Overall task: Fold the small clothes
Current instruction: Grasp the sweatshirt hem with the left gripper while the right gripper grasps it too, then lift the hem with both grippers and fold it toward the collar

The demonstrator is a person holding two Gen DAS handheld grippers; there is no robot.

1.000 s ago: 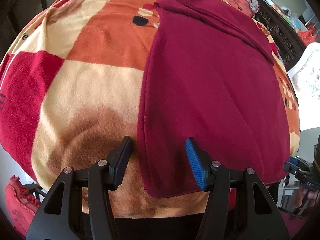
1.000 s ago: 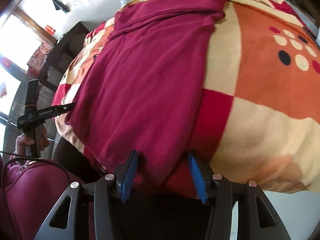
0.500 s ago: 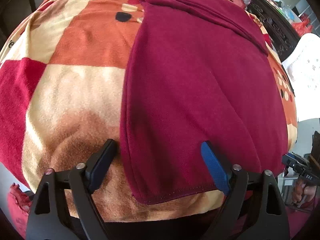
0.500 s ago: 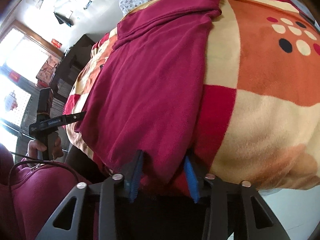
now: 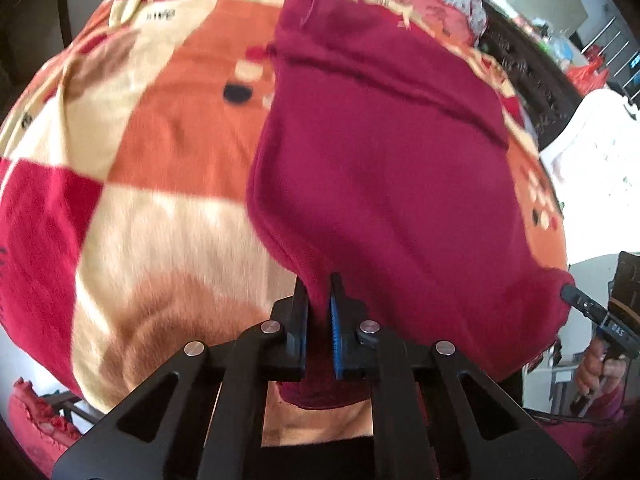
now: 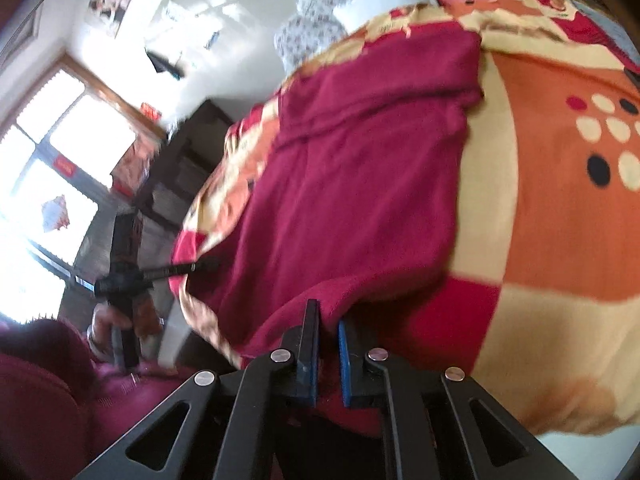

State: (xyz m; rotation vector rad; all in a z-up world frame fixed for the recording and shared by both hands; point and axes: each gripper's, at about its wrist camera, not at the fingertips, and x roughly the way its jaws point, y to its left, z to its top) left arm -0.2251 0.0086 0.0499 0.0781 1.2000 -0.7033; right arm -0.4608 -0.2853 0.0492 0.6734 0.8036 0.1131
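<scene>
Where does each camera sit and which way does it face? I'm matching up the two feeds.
Left wrist: on the left tool, looking along its fingers over the maroon garment on the blanket; the right tool shows at far right.
Right wrist: on the right tool, facing the same garment; the left tool and hand show at left.
Shared: garment, blanket, each other's tool.

garment (image 5: pixel 384 184) lies on blanket (image 5: pixel 160 152), pillows (image 6: pixel 320 12) behind it.

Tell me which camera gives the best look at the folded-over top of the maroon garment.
The left wrist view: the maroon garment shows its folded top band as a clear ridge. The right wrist view shows that band too, but sideways and blurrier.
</scene>
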